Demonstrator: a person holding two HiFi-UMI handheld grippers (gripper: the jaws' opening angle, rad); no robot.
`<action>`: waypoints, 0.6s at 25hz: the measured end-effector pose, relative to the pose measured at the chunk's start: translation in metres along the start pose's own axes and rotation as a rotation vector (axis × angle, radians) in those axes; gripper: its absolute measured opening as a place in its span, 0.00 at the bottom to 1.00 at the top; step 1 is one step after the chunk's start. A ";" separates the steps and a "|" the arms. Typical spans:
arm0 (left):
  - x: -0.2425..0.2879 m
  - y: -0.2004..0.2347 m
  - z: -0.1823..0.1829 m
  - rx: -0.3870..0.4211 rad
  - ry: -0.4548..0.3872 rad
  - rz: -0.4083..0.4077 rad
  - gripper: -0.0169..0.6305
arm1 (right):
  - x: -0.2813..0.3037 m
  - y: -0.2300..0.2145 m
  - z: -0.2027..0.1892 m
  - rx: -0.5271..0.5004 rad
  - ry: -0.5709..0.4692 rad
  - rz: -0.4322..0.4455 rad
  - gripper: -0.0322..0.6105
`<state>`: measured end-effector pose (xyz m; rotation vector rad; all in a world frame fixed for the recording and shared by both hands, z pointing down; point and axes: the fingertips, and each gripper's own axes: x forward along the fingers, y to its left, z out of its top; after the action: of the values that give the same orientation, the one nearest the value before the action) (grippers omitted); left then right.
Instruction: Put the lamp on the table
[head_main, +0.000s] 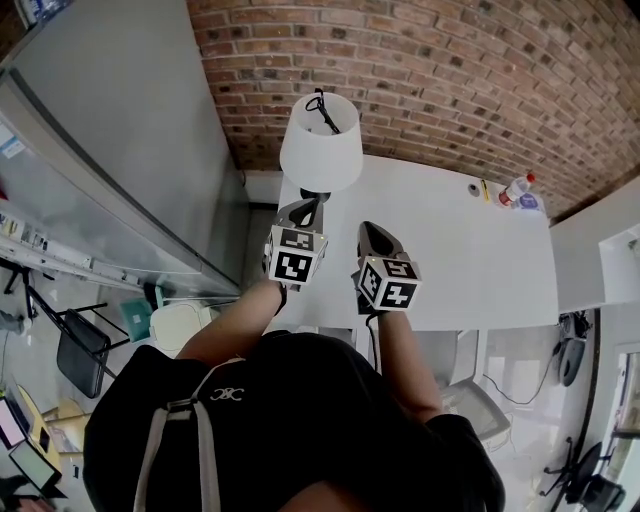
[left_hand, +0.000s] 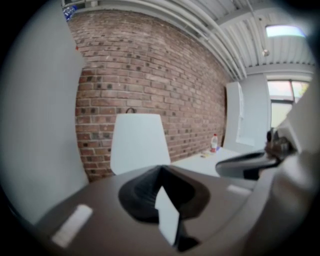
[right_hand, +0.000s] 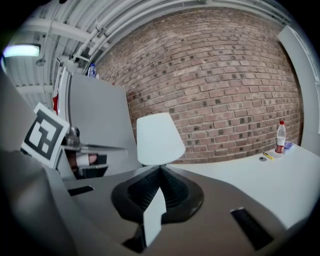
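Brick wall (head_main: 420, 70) behind a white surface (head_main: 470, 250). The lamp (head_main: 320, 145), with its white shade, stands upright at the surface's corner, directly ahead of the left gripper (head_main: 305, 210) and ahead and slightly to the left of the right gripper (head_main: 375, 235). Its dark stem shows just beyond the left gripper's tip, but the base is hidden behind that gripper. Both grippers have their jaws pressed together with nothing between them, and neither touches the lamp. Judged from this layout, the placing step looks complete, with the lamp apparently resting on the surface. The next move would call for drawing both grippers back and clear of the shade without nudging it. A small bottle (head_main: 520, 190) stands well apart, far to the right of the right gripper.
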<state>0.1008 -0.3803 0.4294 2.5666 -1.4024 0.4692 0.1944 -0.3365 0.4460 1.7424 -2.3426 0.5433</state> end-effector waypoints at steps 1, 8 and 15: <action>-0.001 0.001 -0.004 -0.001 -0.006 0.000 0.03 | -0.002 -0.007 -0.019 -0.020 0.051 -0.017 0.05; 0.001 0.032 -0.043 -0.029 -0.016 0.038 0.03 | -0.070 -0.087 -0.224 -0.131 0.642 -0.182 0.05; 0.018 0.052 -0.066 -0.104 0.026 0.045 0.03 | -0.071 -0.111 -0.191 -0.030 0.464 -0.240 0.05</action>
<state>0.0534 -0.4025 0.4983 2.4432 -1.4389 0.4236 0.3060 -0.2270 0.6175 1.6371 -1.7921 0.7675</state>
